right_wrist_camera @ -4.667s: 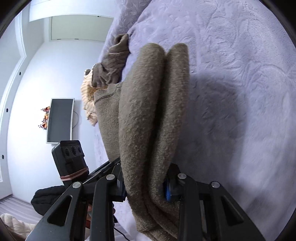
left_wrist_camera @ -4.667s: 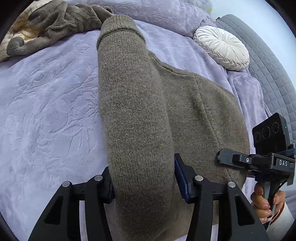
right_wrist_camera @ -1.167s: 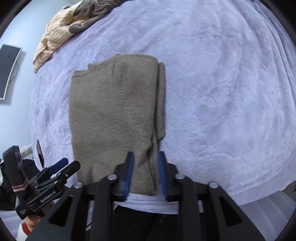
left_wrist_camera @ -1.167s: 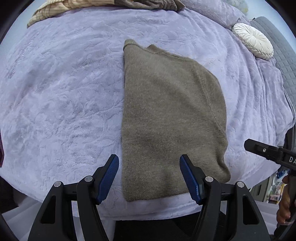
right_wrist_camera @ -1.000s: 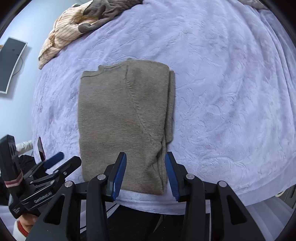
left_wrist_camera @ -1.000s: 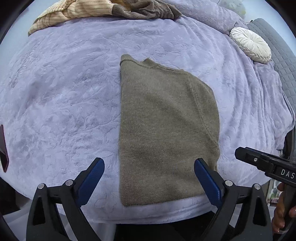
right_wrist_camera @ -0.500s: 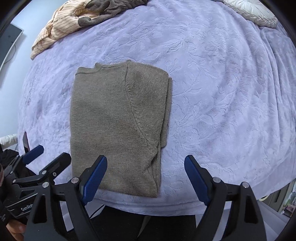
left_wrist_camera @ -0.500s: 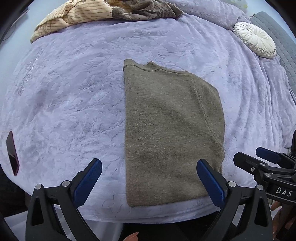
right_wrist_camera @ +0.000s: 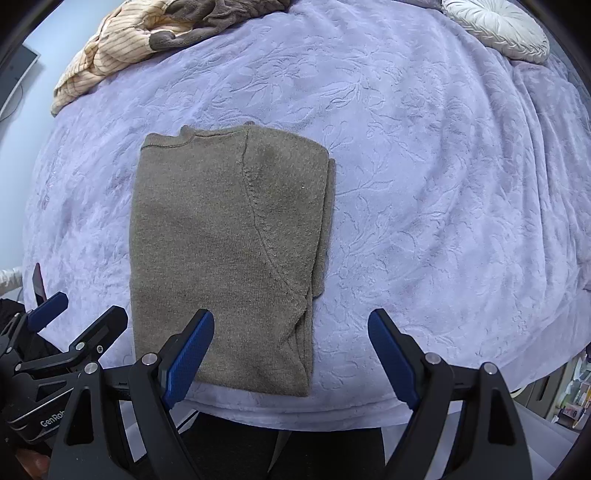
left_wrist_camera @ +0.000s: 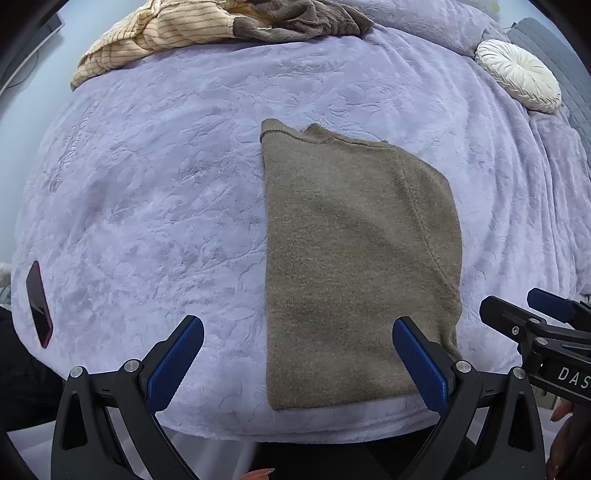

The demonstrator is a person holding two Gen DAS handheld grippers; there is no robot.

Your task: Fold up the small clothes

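Right gripper (right_wrist_camera: 291,350): jaws wide apart, having just been opening, nothing between the pads; it hangs above the near right corner of the sweater (right_wrist_camera: 229,254). Left gripper (left_wrist_camera: 295,362): likewise spread and empty, over the sweater's near edge.

The sweater lies flat on the lilac bedspread (right_wrist_camera: 443,184), folded lengthwise into a tall rectangle, collar at the far end, hem close to the bed's near edge. The right side shows layers slightly out of line.

Judgement: the next fold is likely hem to collar. To do it well, pinch both near corners through all layers, especially the loose right edge, lift evenly, and lay the hem square with the collar. An uneven lift could let the inner layers slide.

A pile of clothes (left_wrist_camera: 221,26) waits at the far side, a cushion (left_wrist_camera: 517,74) well apart to the right.
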